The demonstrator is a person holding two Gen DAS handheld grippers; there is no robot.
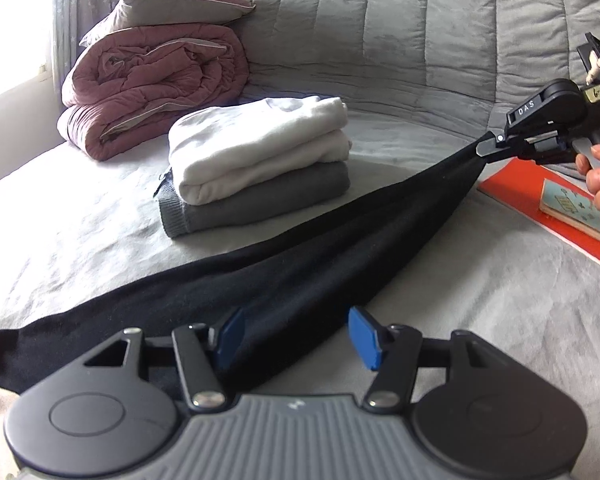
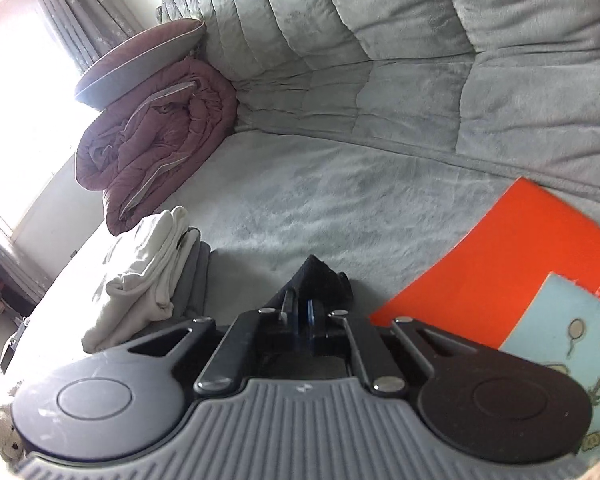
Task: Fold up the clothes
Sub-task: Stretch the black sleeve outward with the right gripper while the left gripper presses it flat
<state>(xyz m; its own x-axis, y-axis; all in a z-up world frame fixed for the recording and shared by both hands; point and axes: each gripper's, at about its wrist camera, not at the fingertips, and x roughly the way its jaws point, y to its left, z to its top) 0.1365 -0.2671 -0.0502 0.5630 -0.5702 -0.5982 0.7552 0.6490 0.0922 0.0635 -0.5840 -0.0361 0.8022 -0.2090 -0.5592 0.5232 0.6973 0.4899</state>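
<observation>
A black garment (image 1: pixel 284 280) lay stretched across the grey bed (image 1: pixel 100 240), one end lifted off the cover by the right hand-held gripper (image 1: pixel 486 148), whose jaws were pinched tight on a bunch of the dark cloth. The left hand-held gripper (image 1: pixel 296 336) stood wide, its blue pads either side of the garment's near part without pinching it. The far left end of the garment trailed flat toward the bed's edge.

Beyond it sat a neat pile: a folded white top (image 1: pixel 260 148) resting on a folded grey sweater (image 1: pixel 256 204). A rolled pink quilt (image 1: pixel 152 88) with a pillow (image 1: pixel 180 4) on top stood at the back corner, and an orange book (image 2: pixel 520 256) with a pale blue book (image 2: pixel 572 328) on it lay just beside the right gripper.

By my judgement, two pieces lay folded and stacked, while the black one was drawn long and narrow, neither squared nor on the pile. Whether it had been folded lengthwise could not be told. Folding it down and setting it on the stack seemed left.
</observation>
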